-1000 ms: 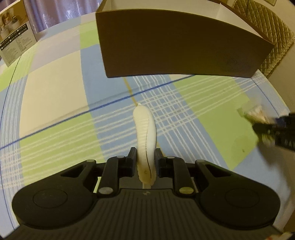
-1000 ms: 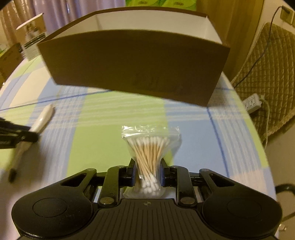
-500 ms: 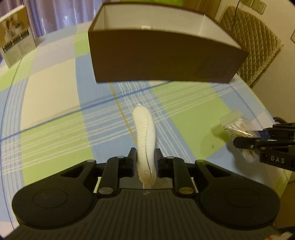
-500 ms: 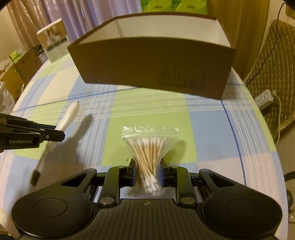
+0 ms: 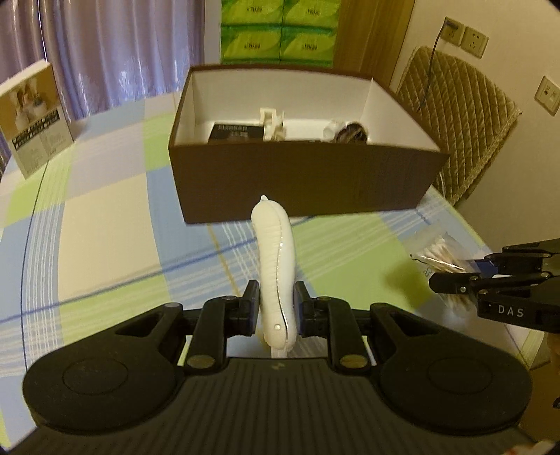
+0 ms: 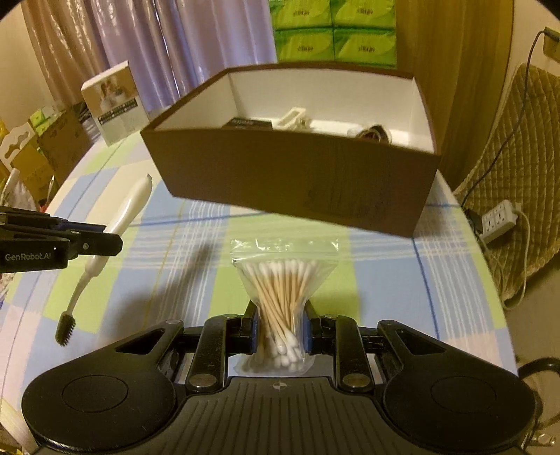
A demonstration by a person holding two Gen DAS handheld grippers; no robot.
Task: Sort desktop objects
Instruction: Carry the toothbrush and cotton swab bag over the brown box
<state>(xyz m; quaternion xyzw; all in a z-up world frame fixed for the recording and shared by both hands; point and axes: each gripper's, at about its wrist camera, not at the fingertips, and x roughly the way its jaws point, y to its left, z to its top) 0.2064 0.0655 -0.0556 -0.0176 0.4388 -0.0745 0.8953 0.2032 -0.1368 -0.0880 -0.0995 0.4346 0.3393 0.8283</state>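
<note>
Left gripper (image 5: 276, 308): squeezed tight on the white toothbrush (image 5: 274, 259), handle pointing at the box, brush end hanging down w/ dark bristles, up off the table.
Right gripper (image 6: 280, 330): squeezed tight on the bag of cotton swabs (image 6: 283, 280), held up in the air, zip end pointing fwd.
Brown box (image 5: 301, 178): open top, white inside, sits on the checked tablecloth (image 5: 105, 217), in front of both grippers. A few small things inside, can't tell what.
Behind box: green tissue packs (image 5: 276, 33) & purple curtain (image 5: 115, 52).
</note>
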